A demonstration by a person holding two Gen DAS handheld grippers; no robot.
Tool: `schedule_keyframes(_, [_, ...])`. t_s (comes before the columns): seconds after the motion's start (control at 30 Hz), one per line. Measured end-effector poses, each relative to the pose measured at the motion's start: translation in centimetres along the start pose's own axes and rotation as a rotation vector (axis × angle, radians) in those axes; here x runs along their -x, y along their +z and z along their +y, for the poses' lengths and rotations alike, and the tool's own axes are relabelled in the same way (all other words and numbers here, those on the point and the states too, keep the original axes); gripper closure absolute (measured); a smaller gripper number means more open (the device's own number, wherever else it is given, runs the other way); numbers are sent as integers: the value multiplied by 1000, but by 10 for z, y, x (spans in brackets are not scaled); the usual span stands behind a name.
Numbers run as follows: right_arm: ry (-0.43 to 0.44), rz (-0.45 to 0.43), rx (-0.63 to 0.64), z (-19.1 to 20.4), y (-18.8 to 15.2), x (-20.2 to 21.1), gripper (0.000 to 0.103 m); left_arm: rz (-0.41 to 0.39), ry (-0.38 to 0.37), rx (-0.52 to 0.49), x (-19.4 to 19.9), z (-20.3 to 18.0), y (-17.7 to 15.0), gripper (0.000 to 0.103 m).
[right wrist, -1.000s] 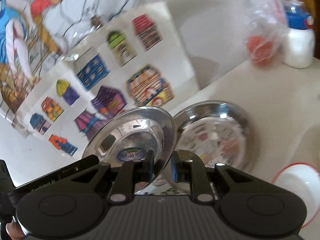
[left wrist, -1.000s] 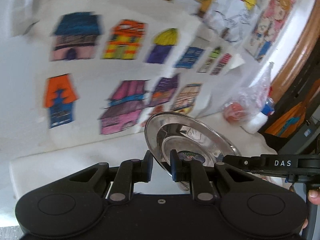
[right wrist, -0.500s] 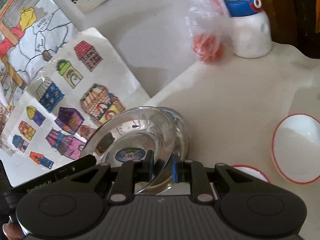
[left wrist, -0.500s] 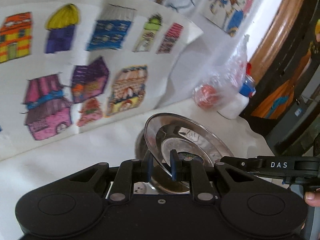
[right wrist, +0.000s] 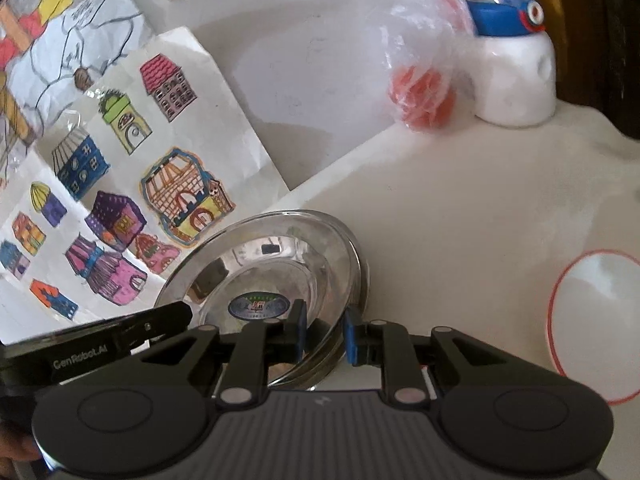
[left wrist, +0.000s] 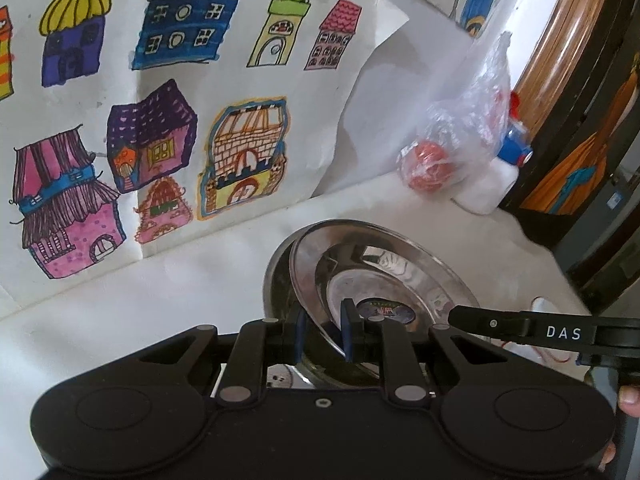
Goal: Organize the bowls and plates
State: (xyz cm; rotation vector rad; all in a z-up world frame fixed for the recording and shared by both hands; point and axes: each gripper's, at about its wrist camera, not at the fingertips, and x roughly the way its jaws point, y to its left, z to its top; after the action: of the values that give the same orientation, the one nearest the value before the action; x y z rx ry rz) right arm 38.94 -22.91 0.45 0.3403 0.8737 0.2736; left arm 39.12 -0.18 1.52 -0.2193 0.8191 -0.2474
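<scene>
White worktop (right wrist: 460, 240): my left claw (left wrist: 322, 334) and right claw (right wrist: 324, 334) both grip one steel plate (left wrist: 384, 276) (tilted) above another plate (left wrist: 276, 280).

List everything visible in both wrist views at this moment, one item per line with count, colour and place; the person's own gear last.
steel plate: one, shiny silver with a blue centre sticker, tilted, held over the second plate
second steel plate: one, silver, on the counter under the held one, mostly hidden
white bowl: one, white with a red rim, on the counter to the right; a second red-rimmed edge shows in the left wrist view
plastic bag: one, clear, with something red inside, by the wall
bottle: one, white with a blue cap, beside the bag
house drawings: one sheet, many colours, against the wall
counter: one, off-white
left gripper: black, blue pads on the plate's rim
right gripper: black, blue pads on the opposite rim
</scene>
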Motion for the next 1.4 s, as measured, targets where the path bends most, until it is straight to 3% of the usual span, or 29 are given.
schedule_keyframes(0.43, [-64,0,112,16,-7,0,78,53,48,-16,-10,4,0,80])
schedule_keyframes(0.77, [-167,-49,249,33,-19,-1,75,55,109,-108,-13,-6,-5,74])
schedule_keyframes(1.03, [-226,-73,308,37,-26,-3,69,51,110,-116,-11,-3,-7,77])
schedule_keyframes(1.23, [-214,-154,313,39,-27,15,47,16,88,-86,4,0,-6,71])
schedule_keyframes(1.4, [-196,-241,340,51,-30,40,19,-21,75,-55,22,4,-5,59])
